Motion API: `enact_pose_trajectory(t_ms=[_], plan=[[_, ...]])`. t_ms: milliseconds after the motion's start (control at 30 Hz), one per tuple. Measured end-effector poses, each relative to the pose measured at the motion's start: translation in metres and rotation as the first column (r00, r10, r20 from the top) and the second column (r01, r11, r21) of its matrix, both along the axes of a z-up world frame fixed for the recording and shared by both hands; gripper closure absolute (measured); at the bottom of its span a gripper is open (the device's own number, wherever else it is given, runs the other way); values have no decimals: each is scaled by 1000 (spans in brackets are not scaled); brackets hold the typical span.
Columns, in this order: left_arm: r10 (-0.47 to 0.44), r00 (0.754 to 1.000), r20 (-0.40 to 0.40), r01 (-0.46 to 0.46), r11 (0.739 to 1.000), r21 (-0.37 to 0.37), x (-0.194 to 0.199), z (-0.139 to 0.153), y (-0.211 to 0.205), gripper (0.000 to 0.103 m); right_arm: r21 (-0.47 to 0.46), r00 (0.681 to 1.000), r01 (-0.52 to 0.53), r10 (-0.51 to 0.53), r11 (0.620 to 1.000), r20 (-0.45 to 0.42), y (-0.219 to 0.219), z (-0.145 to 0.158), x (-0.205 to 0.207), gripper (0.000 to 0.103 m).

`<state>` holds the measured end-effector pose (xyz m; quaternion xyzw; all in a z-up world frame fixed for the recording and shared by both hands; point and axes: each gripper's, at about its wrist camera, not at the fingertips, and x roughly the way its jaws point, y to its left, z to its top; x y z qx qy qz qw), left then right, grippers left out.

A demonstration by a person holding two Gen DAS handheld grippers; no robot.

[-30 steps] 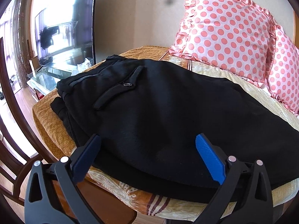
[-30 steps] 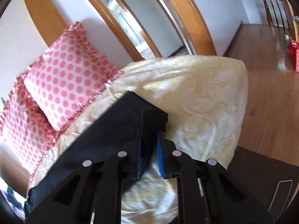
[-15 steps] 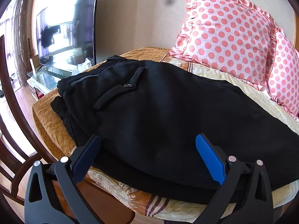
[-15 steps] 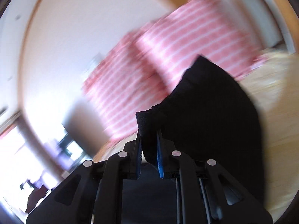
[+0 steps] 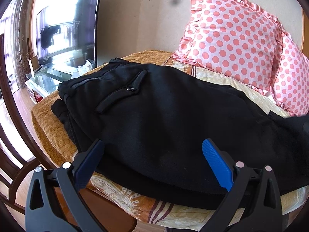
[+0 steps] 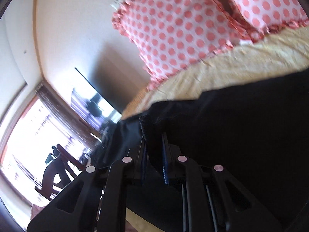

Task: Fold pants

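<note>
While lying flat: the black fabric pants spread across the yellow patterned bedspread, waistband toward the television end.
Writing: none can be read on the pants or anywhere else in either view.
Pocket: a flap with one small dark button sits near the waistband.
Hidden: the leg end runs out of the left wrist view at the right edge; folds below the top layer are too dark to separate.
Lifted part: a hem edge of the pants stands up between blue pads.
Right gripper: jaws narrow, clamped on that hem edge; this view is motion-blurred and tilted.
Left gripper: jaws wide apart, blue pads above the near edge of the pants, gripping nothing.
Pillows: two pink polka-dot ruffled pillows lean on the wall behind the pants.
Farther off: a dark flat television screen stands on a glass-topped stand beyond the bed's end.
</note>
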<state>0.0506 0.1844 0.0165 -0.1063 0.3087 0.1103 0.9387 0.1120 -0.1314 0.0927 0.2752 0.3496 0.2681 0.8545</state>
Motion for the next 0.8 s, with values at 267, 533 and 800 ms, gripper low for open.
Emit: enact_pose_trajectory(t_ms=[267, 533, 800], plan=[[12, 998, 64, -4, 993, -121, -18, 13, 18, 2, -131, 988, -149, 141, 980, -70, 52, -26, -5, 89], [88, 994, 69, -78, 986, -144, -24, 26, 44, 2, -415, 963, -242, 269, 877, 6, 83, -26, -33, 71], [152, 986, 74, -134, 970, -203, -32, 30, 72, 2, -462, 978, -99, 171, 881, 117, 82, 1, -23, 67]])
